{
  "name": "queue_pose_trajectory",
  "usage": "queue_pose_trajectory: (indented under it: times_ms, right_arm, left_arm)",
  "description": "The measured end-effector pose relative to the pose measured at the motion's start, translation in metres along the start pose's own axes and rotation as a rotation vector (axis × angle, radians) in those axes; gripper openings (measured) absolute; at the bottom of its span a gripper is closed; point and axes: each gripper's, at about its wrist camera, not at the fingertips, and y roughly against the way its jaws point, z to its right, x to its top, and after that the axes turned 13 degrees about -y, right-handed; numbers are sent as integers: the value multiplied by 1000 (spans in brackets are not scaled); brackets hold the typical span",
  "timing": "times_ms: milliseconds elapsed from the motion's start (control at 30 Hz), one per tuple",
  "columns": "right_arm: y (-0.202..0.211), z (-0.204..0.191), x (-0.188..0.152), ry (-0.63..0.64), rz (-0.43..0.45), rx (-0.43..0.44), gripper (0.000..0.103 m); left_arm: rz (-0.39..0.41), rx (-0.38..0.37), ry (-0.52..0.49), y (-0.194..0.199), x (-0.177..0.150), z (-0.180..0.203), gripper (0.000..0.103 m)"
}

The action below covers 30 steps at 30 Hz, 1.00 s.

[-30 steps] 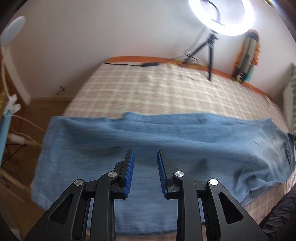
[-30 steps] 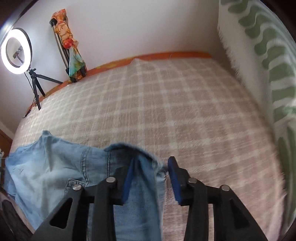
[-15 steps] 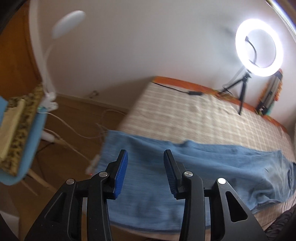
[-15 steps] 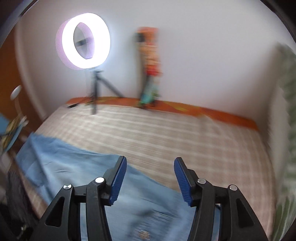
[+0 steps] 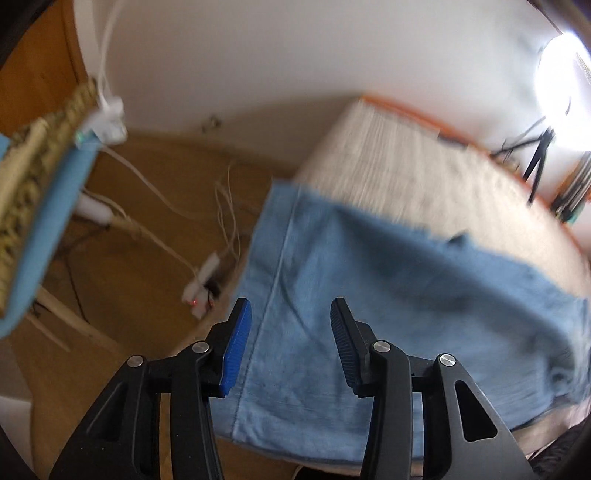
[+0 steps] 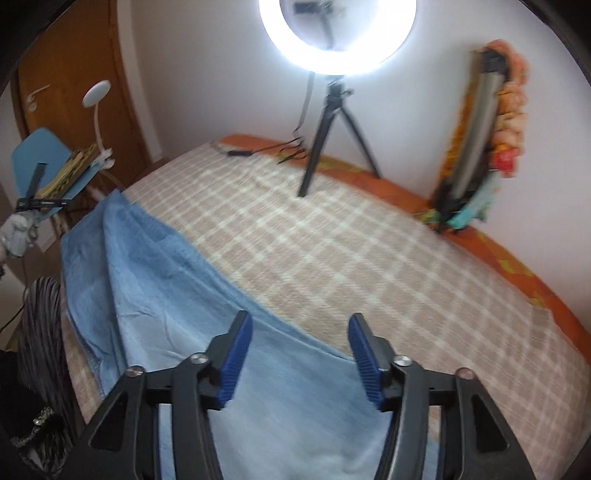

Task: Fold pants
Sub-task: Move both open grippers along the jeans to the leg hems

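- Left wrist view: left gripper (image 5: 290, 341) hangs over the hem end of the pants (image 5: 369, 295), jaws part-way apart and opening, nothing pinched; denim shows in the gap but lies below the pads
- Pants are light blue denim, spread along the near side of the bed (image 5: 424, 173); the hem end overhangs the bed's left edge, a stitched seam runs down it just right of the left pad
- Left of that edge is bare wooden floor (image 5: 122, 295) with white cables (image 5: 155, 192) and a small white plug block (image 5: 201, 288) with a red light, just beside the hanging denim
- Far left: blue chair (image 5: 44, 221) with a patterned cushion stacked on it, white clamp fixed at its top; heavy blur here
- Far half of the checked bed cover is free up to the orange border by the wall
- Right wrist view: right gripper (image 6: 301, 354) is over the far long edge of the pants (image 6: 177, 295), jaws middling wide and closing, nothing between the pads; that edge crosses under the gap
- Denim runs from under the gripper away to the left corner of the bed (image 6: 369, 240), wrinkled and lying flat
- Ring light (image 6: 338, 33) on a tripod stands on the far bed edge, a leaning bundle (image 6: 480, 140) to its right against the wall; the open checked cover between them and the pants holds nothing
- Striped fabric at the left rim; can't tell what it is
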Motion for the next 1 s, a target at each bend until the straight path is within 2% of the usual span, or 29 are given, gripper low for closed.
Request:
queue_pose_trajectory:
  times_ms: [133,300,500,633,767,800,900,933,1000]
  right_arm:
    - [-34,-24,7,80,-61,42,46]
    - [-68,-59,19,161,-108,127,46]
    - [-119,-108,25,255,-184,198,44]
    - [-148,-131,23,320,-228,195,43]
    - [-155,-138,23,334,-237,198,42]
    - [-155,-139,23,332,-241,204,36]
    - [-154,-145,20,344,-260,190,9]
    - [-152,-147,19,359,-251,170,3]
    - [-146,-152,17,378,-230,135,0]
  left_arm:
    - [-53,23,-14,-32,-12,1,43]
    - [-26,41,-50,-31,-16,7,43]
    - [9,30,-42,-30,-21,4,43]
    - [16,27,-43,-29,-22,3,43]
    - [21,21,-44,-29,-22,2,43]
    - [22,23,-44,-29,-22,2,43]
    - [27,25,-48,-29,-22,1,43]
    - [29,24,-47,-29,-23,1,43]
    - [34,23,-46,-29,-23,1,43]
